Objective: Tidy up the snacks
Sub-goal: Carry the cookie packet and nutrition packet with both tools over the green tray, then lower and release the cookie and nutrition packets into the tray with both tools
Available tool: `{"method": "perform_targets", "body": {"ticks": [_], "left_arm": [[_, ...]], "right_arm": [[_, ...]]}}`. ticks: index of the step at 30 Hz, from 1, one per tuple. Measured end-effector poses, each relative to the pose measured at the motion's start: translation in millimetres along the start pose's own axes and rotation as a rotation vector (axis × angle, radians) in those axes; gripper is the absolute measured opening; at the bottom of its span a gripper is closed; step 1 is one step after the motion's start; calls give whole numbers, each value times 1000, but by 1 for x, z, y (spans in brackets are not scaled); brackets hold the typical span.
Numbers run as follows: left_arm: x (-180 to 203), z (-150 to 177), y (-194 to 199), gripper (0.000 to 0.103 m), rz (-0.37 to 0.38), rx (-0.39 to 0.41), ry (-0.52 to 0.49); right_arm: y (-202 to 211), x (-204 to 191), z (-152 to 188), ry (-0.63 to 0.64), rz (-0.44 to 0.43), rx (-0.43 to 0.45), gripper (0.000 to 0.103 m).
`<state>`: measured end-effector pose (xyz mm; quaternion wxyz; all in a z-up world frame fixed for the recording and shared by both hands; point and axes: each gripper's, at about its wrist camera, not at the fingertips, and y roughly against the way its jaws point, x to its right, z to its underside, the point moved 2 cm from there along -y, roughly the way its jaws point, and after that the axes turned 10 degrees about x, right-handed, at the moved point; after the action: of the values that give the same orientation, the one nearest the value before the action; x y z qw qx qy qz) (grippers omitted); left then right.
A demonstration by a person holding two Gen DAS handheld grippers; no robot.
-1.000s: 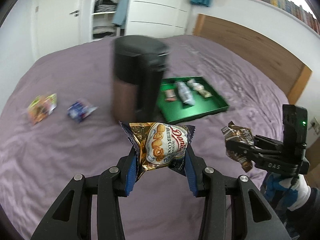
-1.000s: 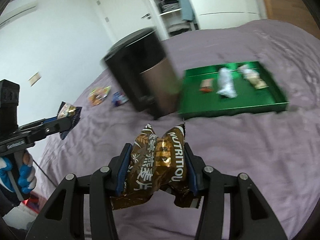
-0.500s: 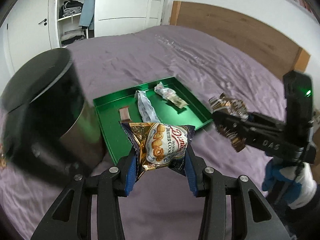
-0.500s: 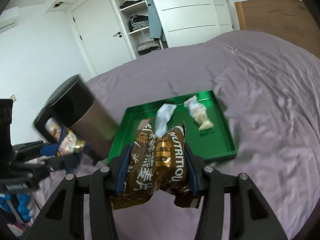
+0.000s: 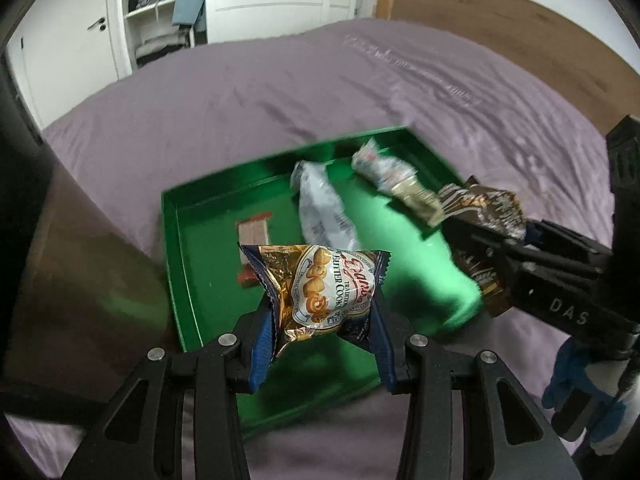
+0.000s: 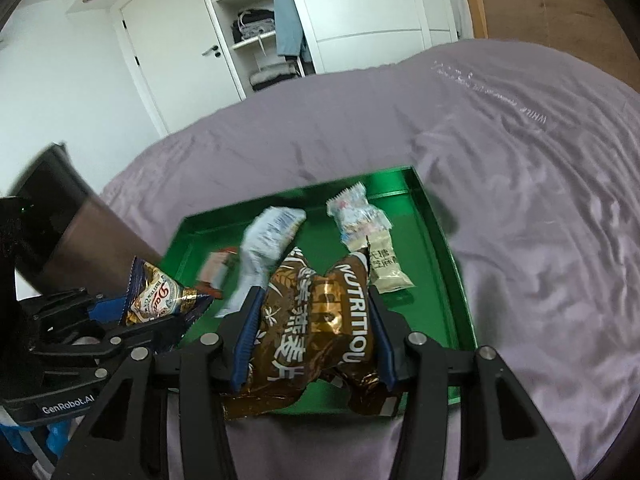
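My left gripper [image 5: 322,320] is shut on a gold and blue butter cookie packet [image 5: 320,284], held above the near left part of the green tray [image 5: 176,248]. My right gripper [image 6: 312,328] is shut on a brown oat snack packet [image 6: 316,320] over the tray's [image 6: 444,260] near edge. Each gripper shows in the other's view: the right gripper [image 5: 476,244] with its brown packet [image 5: 484,208], the left gripper [image 6: 160,312] with its cookie packet [image 6: 160,298]. In the tray lie a small red bar [image 5: 252,236], a pale blue pouch [image 5: 324,208] and a clear packet [image 5: 396,184].
A dark cylindrical bin [image 5: 80,272] stands close to the tray's left side on the purple bed cover [image 5: 240,92]. A wooden headboard [image 5: 500,28] runs along the right. A wardrobe with open shelves [image 6: 256,28] and a door stand behind the bed. A blue-gloved hand [image 5: 580,392] holds the right gripper.
Both grippers have travelled with their packets from beside the bin to above the green tray and dropped lower. The bin has slid to the left edge of both views.
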<state>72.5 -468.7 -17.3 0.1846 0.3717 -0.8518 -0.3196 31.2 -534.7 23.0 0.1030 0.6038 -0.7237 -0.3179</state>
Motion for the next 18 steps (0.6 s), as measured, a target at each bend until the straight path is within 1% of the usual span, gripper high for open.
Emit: {"method": "perform_targets", "body": {"ticks": [4, 8, 11, 16, 17, 18], "left_arm": [[-10, 10, -19, 38, -7, -27, 37], [-14, 16, -27, 38, -2, -23, 56], [-16, 22, -32, 39, 3, -30, 73], [-14, 29, -34, 40, -9, -18, 60], [-15, 30, -35, 41, -9, -15, 61], [-15, 31, -35, 41, -11, -14, 61]], "right_arm": [[-16, 6, 8, 13, 22, -20, 27], [-27, 11, 18, 34, 45, -39, 27], [-27, 10, 21, 41, 48, -29, 28], [-31, 11, 25, 56, 60, -22, 32], [-31, 12, 27, 48, 60, -22, 35], [-32, 13, 28, 43, 57, -23, 36]]}}
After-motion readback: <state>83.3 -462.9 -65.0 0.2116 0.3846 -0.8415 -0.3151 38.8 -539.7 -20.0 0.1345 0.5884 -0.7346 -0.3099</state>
